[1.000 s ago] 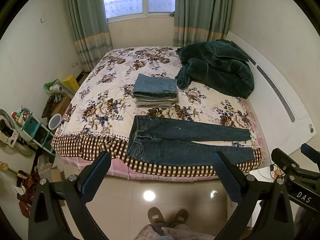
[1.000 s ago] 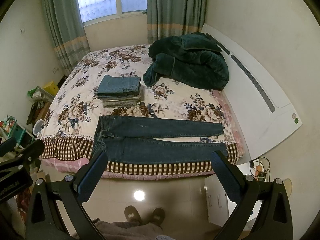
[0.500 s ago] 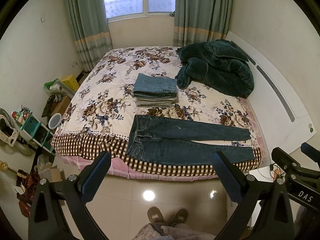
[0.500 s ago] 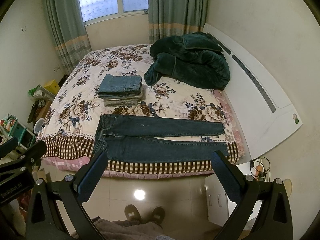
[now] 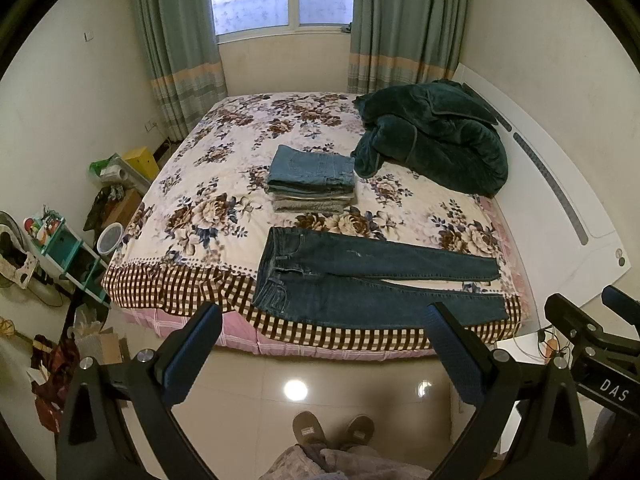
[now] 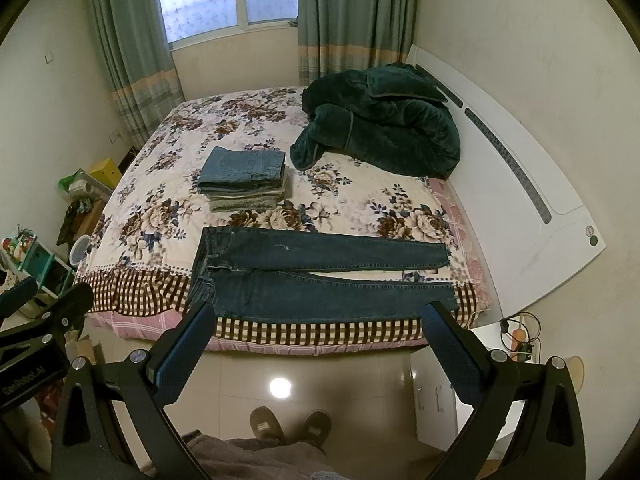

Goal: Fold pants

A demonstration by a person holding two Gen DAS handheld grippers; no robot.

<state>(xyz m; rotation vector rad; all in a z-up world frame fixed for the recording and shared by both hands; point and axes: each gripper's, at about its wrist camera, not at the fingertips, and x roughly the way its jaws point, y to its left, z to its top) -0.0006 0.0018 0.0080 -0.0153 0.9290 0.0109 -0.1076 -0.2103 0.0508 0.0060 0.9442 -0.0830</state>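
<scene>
Left wrist view | dark blue denim jeans [image 5: 360, 280] flat, near edge of floral bed [image 5: 224, 184] | left gripper [image 5: 320, 344] wide, empty | right gripper [image 6: 316, 344] wide, empty

Dark blue denim is shown by the jeans [image 5: 360, 276] [image 6: 304, 276]. The bedspread [image 5: 224, 184] [image 6: 168, 176] is patterned cream with brown flowers and edged in brown-and-white check. A lighter blue is seen atop the stack [image 5: 310, 178]. The blanket [image 5: 436, 140] is dark green, the curtains [image 5: 176, 40] grey-green with peach bands.
</scene>
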